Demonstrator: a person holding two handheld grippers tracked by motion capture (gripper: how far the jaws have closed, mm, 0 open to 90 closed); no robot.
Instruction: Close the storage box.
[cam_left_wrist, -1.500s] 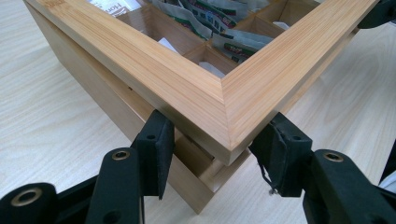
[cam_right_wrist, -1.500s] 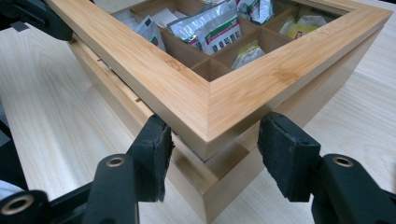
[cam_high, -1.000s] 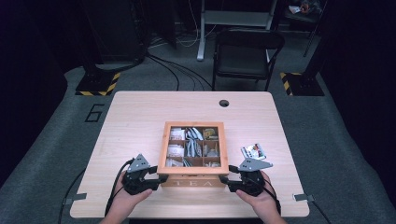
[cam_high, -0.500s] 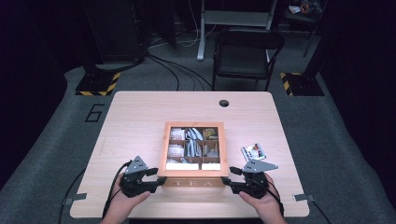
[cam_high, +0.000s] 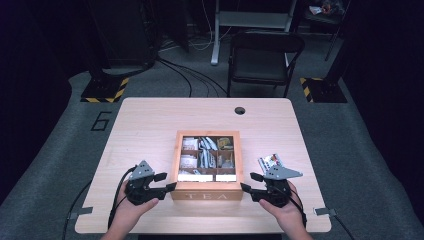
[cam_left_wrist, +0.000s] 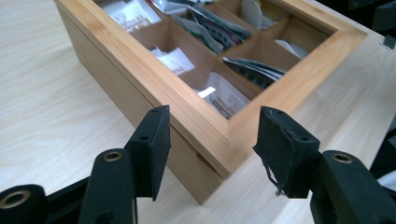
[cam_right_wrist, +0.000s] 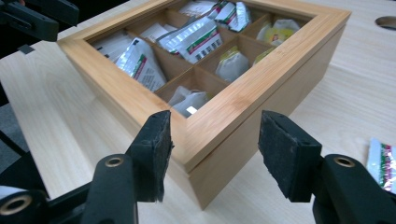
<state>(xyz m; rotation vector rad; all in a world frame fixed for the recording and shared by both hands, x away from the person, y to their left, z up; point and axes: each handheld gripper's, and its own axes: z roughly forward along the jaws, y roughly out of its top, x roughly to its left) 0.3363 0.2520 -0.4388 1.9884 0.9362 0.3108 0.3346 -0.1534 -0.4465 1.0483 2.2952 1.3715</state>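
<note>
I have both grippers at the near corners of the square bamboo tea box with the windowed lid and the word TEA on its front (cam_high: 207, 165), which sits near the middle of the light wooden tabletop (cam_high: 145, 125), close to its near edge. Compared with a second ago, the box lies slightly nearer that edge and my hands have drawn back with it, so I judge that I have been sliding it toward me.

The left gripper (cam_high: 170, 186) is released: in the left gripper view its black padded jaws stand wide apart, straddling the box's near left corner (cam_left_wrist: 219, 158) without clearly pressing on it. The right gripper (cam_high: 246, 187) is likewise released, its jaws spread either side of the near right corner (cam_right_wrist: 196, 172) in the right gripper view.

Through the lid I see paper tea sachets (cam_right_wrist: 196, 39) in the compartments. A loose striped tea sachet (cam_high: 270, 162) lies on the tabletop just right of the box, where it lay before.

With the box now within reach, I expect the lid comes next.
</note>
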